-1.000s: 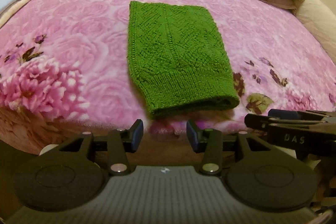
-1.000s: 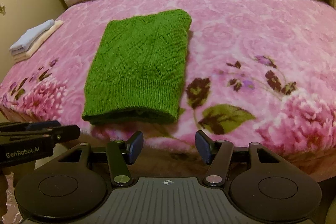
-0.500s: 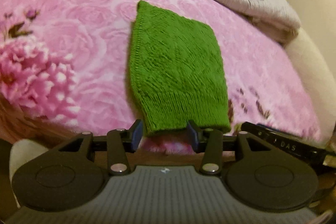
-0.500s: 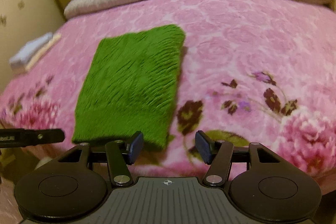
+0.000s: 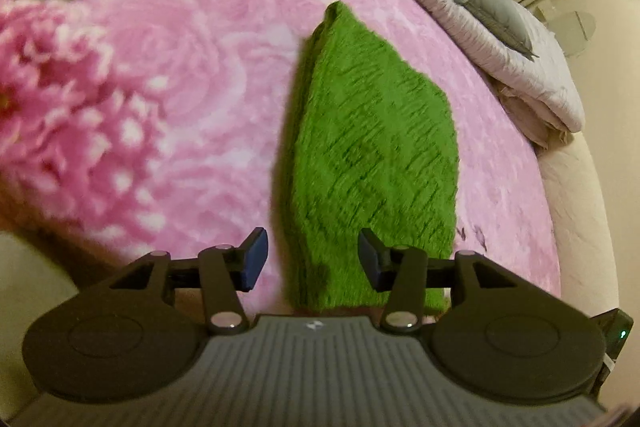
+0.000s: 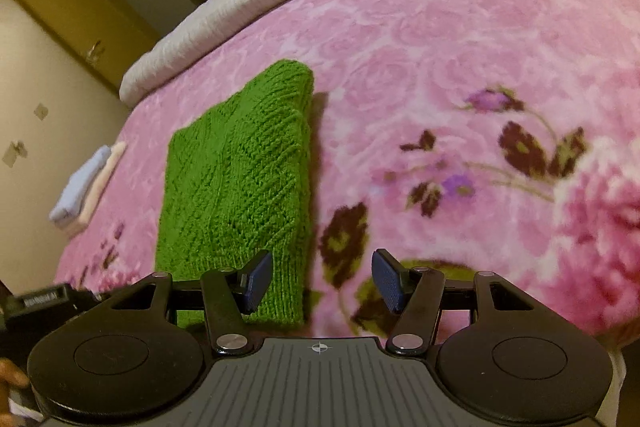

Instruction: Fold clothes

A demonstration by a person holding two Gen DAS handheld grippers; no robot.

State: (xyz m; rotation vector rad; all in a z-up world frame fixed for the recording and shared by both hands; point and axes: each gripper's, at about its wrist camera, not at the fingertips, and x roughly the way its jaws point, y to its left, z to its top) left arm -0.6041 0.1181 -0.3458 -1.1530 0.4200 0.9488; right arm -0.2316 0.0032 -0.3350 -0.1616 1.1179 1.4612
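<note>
The left gripper (image 5: pixel 309 258), black with blue pads, is seen over the near edge of the bed; its jaws have just been opening and stand apart, with the near left corner of the folded green knitted garment (image 5: pixel 372 155) lying between them, untouched by either pad. The right gripper (image 6: pixel 322 281) is likewise held with jaws apart over the near edge; its left pad is positioned above the garment's near right corner, while its right pad is over the bare pink floral fleece blanket (image 6: pixel 460 39). No contact can be confirmed.

The garment is laid flat as a long rectangle on the blanket, its ribbed hem at the near edge of the bed and its length running toward the middle.

A small stack of folded pale blue and cream cloths (image 6: pixel 86 185) is noted at the left edge of the bed. Along the far edge a beige ribbed quilt (image 5: pixel 500 43) is laid, with a grey pillow (image 5: pixel 480 3) on top.
</note>
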